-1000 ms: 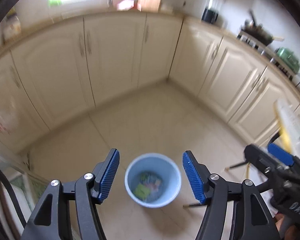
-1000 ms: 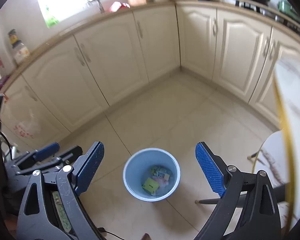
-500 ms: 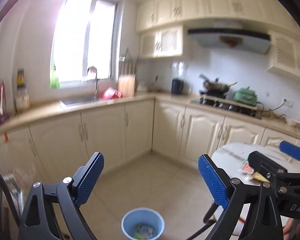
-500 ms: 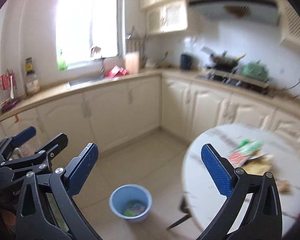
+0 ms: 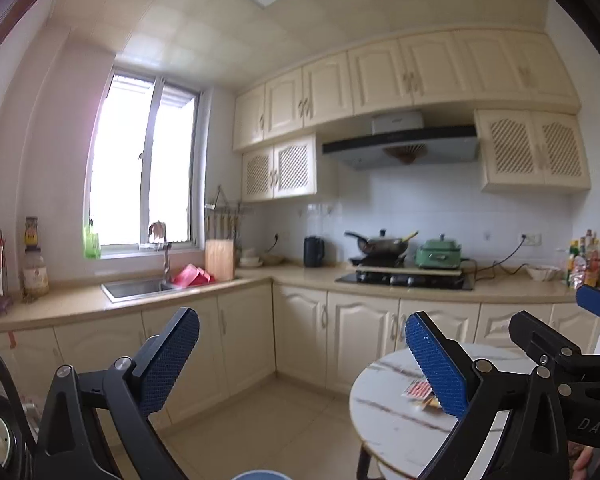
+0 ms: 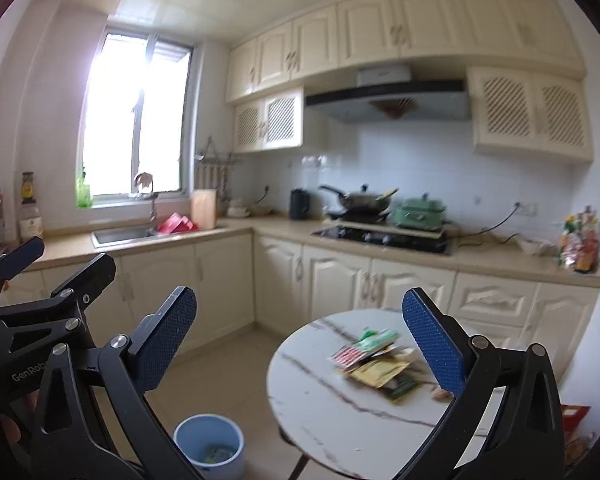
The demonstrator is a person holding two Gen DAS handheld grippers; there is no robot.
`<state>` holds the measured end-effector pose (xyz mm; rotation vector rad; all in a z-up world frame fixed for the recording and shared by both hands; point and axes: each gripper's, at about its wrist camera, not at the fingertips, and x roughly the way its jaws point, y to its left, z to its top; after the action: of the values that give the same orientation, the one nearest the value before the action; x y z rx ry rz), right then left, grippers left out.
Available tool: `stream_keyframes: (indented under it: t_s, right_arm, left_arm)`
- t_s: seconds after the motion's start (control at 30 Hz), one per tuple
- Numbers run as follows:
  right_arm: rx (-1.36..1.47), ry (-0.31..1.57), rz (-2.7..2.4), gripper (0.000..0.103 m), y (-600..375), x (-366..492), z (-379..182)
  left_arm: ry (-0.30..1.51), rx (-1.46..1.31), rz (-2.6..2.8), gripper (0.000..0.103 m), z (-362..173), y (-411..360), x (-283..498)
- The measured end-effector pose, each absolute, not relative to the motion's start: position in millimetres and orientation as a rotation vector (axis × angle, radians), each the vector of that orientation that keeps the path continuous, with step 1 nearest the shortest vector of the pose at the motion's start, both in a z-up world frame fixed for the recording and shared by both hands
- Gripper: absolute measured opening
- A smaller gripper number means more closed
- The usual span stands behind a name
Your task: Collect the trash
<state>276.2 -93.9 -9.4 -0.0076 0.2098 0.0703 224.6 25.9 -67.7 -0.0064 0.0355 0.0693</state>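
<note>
A pile of wrappers (image 6: 374,362), red-white, green and yellow, lies on a round white marble table (image 6: 340,412). One red-white wrapper (image 5: 418,390) shows in the left wrist view on the same table (image 5: 388,420). A light blue bin (image 6: 210,442) with some trash inside stands on the floor left of the table; only its rim (image 5: 256,475) shows in the left wrist view. My right gripper (image 6: 300,336) is open and empty, raised above the table's near side. My left gripper (image 5: 302,354) is open and empty, held high to the left.
Cream cabinets and a beige counter run along the back with a sink (image 5: 138,288), a hob with a wok (image 5: 380,242) and a green pot (image 5: 438,252). The tiled floor (image 6: 228,364) lies between the cabinets and the table. A red package (image 6: 574,416) sits at the lower right.
Both grippers have tilted up from looking down into the bin to looking across the kitchen. The table with wrappers has come into view, and the bin has dropped to the bottom edge.
</note>
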Motion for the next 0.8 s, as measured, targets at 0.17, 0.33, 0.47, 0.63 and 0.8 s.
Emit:
stream_keyframes:
  t_s: [0.17, 0.33, 0.47, 0.63, 0.8]
  right_arm:
    - [0.001, 0.160, 0.019, 0.103, -115, 255, 5]
    - [0.015, 0.153, -0.008, 0.103, -132, 251, 5]
    - [0.023, 0.165, -0.037, 0.103, -146, 256, 1]
    - [0.031, 0.199, -0.069, 0.103, -167, 269, -10]
    - [0.068, 0.278, -0.123, 0.103, -200, 298, -37]
  left_arm:
    - [0.001, -0.002, 0.038, 0.102, -97, 32, 156]
    - [-0.009, 0.012, 0.016, 0.102, -108, 31, 129]
    - [0.000, 0.026, -0.013, 0.102, -104, 23, 142]
    - [0.048, 0.071, -0.070, 0.102, -95, 1, 197]
    - [0.168, 0.092, -0.113, 0.102, -104, -17, 259]
